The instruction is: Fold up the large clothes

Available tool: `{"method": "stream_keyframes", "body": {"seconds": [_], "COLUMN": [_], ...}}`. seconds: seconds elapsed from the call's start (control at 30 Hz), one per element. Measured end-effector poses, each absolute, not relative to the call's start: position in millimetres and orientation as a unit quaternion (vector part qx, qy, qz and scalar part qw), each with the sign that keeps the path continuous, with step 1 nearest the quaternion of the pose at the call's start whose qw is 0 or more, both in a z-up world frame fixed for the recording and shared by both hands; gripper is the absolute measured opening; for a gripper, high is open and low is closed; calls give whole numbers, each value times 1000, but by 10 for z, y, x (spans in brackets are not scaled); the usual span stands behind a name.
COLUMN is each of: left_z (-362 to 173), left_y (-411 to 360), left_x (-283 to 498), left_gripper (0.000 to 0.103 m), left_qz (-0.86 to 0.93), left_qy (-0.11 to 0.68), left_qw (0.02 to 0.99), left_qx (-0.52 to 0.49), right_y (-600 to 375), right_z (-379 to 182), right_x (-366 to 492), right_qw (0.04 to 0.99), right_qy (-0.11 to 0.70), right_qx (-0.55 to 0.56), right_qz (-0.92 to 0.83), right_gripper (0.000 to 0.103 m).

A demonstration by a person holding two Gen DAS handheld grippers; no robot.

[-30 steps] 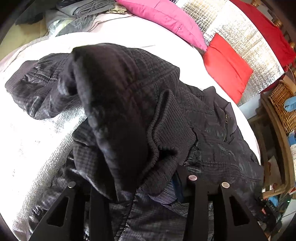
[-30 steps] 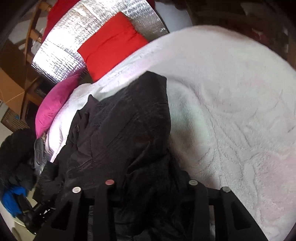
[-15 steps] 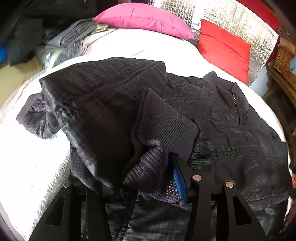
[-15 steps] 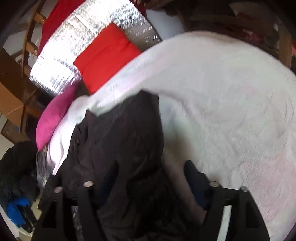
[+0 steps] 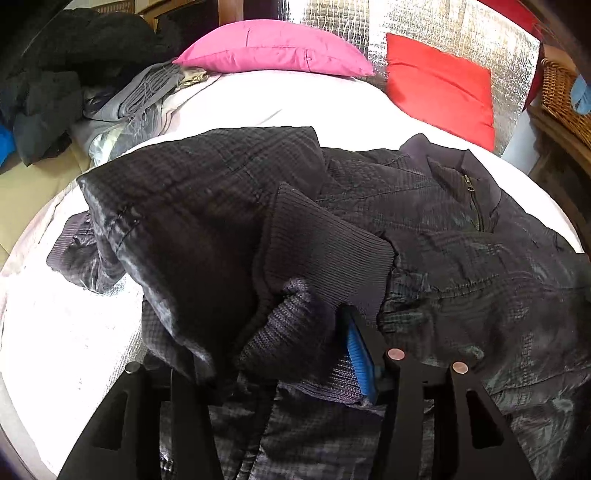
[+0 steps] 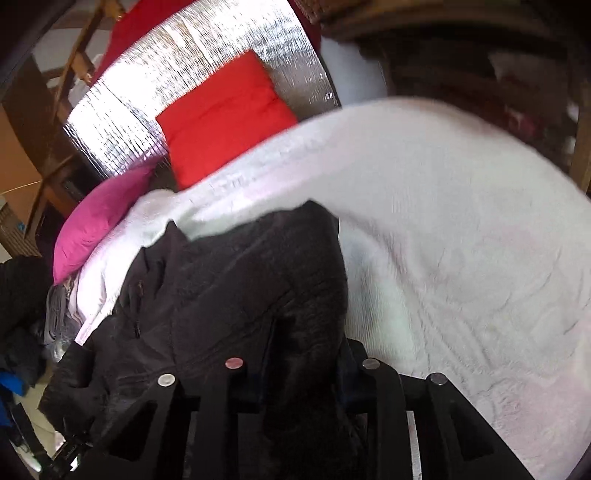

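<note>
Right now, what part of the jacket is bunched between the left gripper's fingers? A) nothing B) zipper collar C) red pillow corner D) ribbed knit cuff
D: the ribbed knit cuff of the black jacket is bunched in the left gripper, against its blue pad.

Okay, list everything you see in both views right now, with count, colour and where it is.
jacket: one, black, spread on the bed, a sleeve folded over its front
bed cover: one, white, under the jacket
pink pillow: one, at the bed's head
red pillow: one, beside the pink one
foil sheet: one, silver, behind the pillows
grey clothes: a pile, bed's far left edge
wicker basket: one, tan, far right
left tongs: black, jacket cuff between the fingers
right tongs: black, jacket fabric between the fingers
</note>
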State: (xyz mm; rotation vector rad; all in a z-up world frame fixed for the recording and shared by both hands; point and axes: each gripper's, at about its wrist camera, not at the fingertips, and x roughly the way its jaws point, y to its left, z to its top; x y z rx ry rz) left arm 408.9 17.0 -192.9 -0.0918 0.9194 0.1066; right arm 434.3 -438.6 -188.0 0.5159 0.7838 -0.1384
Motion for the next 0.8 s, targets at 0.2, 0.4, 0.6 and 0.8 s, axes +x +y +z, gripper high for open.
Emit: {"method": "stream_keyframes", "body": {"seconds": [0.2,0.4,0.6,0.8], "left_z": [-1929,-1932,-1919,-1933], "left_y": [147,164,209,229], "left_x": [4067,4078,4058,4068], "left_gripper": [54,55,55,55], "left_qz": [52,51,34,18], "left_qy": [442,444,440,442], "left_qw": [895,893,896,895], "left_qx": [-37,-45,-55,-62], "right_y": [-4513,-4576,-4422,-4231], "right_z": [-2120,-2100,-2074,-1982], "right_x": [4403,4348,4257,4245], "right_qw": [859,836,840,869], "right_qy": [418,434,461,451], "right_qx": [289,332,287,201], "right_qz": [-65,-45,-2,-41], "right_gripper": [29,82,63,40]}}
